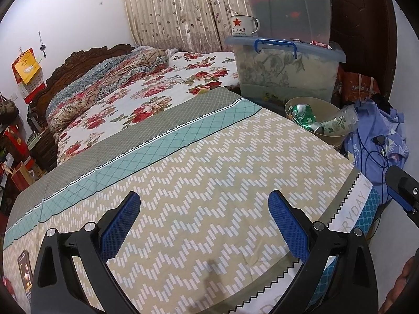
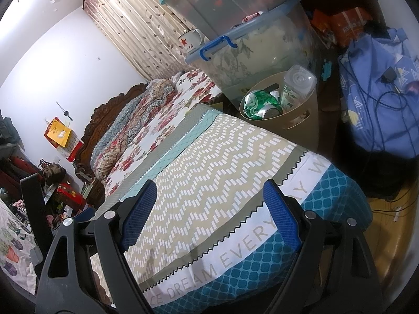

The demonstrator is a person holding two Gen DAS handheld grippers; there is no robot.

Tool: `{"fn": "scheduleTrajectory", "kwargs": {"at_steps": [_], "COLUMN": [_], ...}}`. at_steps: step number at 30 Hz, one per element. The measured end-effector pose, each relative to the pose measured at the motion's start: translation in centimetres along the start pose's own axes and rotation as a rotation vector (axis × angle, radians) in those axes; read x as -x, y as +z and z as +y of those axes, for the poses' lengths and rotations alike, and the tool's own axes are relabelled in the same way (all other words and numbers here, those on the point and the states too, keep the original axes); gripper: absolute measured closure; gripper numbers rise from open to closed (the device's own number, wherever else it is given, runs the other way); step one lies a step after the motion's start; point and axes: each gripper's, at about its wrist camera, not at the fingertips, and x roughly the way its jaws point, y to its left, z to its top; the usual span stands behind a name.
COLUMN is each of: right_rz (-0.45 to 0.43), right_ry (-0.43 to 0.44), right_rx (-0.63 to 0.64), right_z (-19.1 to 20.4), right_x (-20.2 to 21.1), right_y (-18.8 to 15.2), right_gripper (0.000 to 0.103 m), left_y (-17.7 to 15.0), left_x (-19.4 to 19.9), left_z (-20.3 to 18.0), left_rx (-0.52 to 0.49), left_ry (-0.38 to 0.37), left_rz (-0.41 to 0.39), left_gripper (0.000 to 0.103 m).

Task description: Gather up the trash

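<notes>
Both claws hang over the patterned cloth (image 1: 209,162) that covers the worktop, and both stand wide apart with nothing between their blue pads. The left claw (image 1: 204,222) is above the zigzag-printed middle of the cloth; the right claw (image 2: 207,217) is nearer the cloth's front edge, over the white band with grey lettering.

The trash is already in the beige bin (image 2: 296,123), which stands just past the far right corner of the worktop, against the lower of two stacked clear storage boxes (image 1: 288,76). Inside it lies a crushed green can (image 2: 258,104), tipped on its side with its silver end toward the worktop. Beside it a clear plastic cup with a green leaf print (image 2: 294,89) leans with its long axis tilted, its open mouth up and toward the bin's right rim.

A white enamel mug with a red star (image 1: 242,26) sits on the lower box's lid. A blue garment with a dark cable (image 2: 379,99) lies to the right of the bin.
</notes>
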Motion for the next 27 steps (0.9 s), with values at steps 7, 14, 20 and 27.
{"fn": "scheduleTrajectory", "kwargs": {"at_steps": [7, 14, 20, 27], "right_rz": [-0.001, -0.001, -0.001, 0.0], "right_ry": [0.0, 0.001, 0.001, 0.001], "right_rx": [-0.002, -0.003, -0.004, -0.005], "right_z": [0.02, 0.04, 0.13, 0.12], "right_x": [-0.04, -0.06, -0.11, -0.12], "right_y": [0.02, 0.06, 0.04, 0.03], "right_gripper": [0.02, 0.02, 0.02, 0.02], "left_y": [-0.31, -0.3, -0.26, -0.27], "left_x": [-0.02, -0.07, 0.02, 0.01], "left_z": [0.13, 0.17, 0.28, 0.31], "left_rx": [-0.006, -0.011, -0.009, -0.009], "left_ry": [0.015, 0.024, 0.029, 0.028], "left_rz": [-0.004, -0.002, -0.002, -0.001], "left_gripper": [0.009, 0.009, 0.009, 0.009]}}
